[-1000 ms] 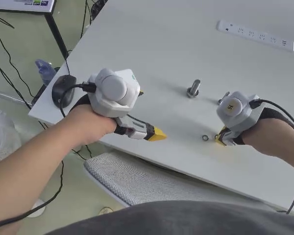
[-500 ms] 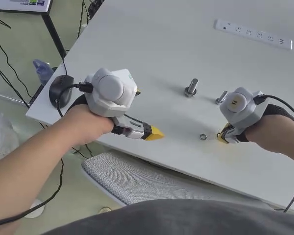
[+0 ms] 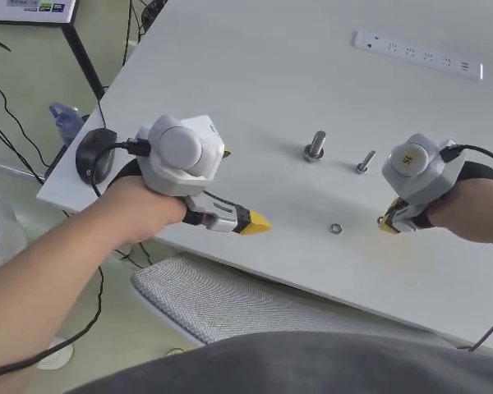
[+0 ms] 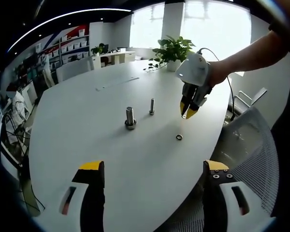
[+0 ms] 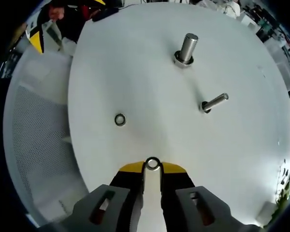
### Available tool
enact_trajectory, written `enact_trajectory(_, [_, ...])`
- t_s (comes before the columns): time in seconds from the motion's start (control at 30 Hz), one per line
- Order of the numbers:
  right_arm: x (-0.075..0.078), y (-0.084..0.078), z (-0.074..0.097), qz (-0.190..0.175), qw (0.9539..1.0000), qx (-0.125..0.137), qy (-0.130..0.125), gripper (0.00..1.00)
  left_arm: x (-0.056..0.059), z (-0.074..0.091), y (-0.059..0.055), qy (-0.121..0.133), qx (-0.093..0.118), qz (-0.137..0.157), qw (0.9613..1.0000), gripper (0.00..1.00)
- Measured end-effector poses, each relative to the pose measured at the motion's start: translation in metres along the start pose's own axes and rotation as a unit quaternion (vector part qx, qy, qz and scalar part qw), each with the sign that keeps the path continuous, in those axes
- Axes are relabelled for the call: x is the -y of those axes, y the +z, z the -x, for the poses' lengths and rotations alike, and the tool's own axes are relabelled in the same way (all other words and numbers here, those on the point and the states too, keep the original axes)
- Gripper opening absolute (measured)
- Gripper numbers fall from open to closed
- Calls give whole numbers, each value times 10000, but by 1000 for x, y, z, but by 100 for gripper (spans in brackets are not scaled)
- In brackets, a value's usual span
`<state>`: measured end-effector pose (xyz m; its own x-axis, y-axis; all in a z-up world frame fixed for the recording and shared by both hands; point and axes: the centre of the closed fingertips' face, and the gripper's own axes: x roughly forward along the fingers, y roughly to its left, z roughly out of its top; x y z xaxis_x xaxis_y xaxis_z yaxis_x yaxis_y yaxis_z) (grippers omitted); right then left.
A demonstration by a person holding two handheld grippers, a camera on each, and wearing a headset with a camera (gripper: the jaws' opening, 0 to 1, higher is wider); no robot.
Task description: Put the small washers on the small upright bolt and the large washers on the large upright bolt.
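The right hand-held gripper (image 5: 153, 167) has its jaws pinched together on a small washer (image 5: 153, 163); the ring sits right at the yellow tips with its hole facing the camera. In the left gripper view, that gripper seems to hang a little above the white table (image 3: 255, 74), near the front edge and to the right of both bolts. The left hand-held gripper (image 4: 153, 166) holds nothing and its jaws stand wide apart; in the head view it sits over the table's near edge, well apart from the bolts and pointing roughly towards them, with a hand wrapped round its body.

The large bolt (image 3: 315, 148) stands upright near the middle of the table with a wider collar at its foot; I cannot tell whether that is a washer or the bolt's own head. The small bolt (image 3: 365, 162) stands just to its right, nearer the right hand-held gripper. A loose washer (image 3: 335, 229) lies flat on the table in front of the bolts, between the two grippers and closer to the right one.

Further back a white power strip (image 3: 416, 56) lies along the far side; a grey mesh chair (image 3: 230, 300) sits at the near edge.
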<state>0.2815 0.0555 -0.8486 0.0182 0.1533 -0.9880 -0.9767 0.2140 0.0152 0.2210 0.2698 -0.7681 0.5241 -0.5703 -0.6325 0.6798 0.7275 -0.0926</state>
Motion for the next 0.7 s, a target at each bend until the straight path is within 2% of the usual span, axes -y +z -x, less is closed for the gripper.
enact_trajectory(0.17, [8, -1, 5, -131, 9999, 72, -29, 12, -1, -1, 0, 17, 1, 14, 10000, 85])
enact_trajectory(0.4, [17, 7, 11, -159, 9997, 157, -78, 12, -2, 0, -1, 27, -33, 20, 10000, 85])
enact_trajectory(0.7, [44, 21, 26, -313, 9988, 321, -205, 12, -3, 0, -3, 38, -91, 32, 9999, 84])
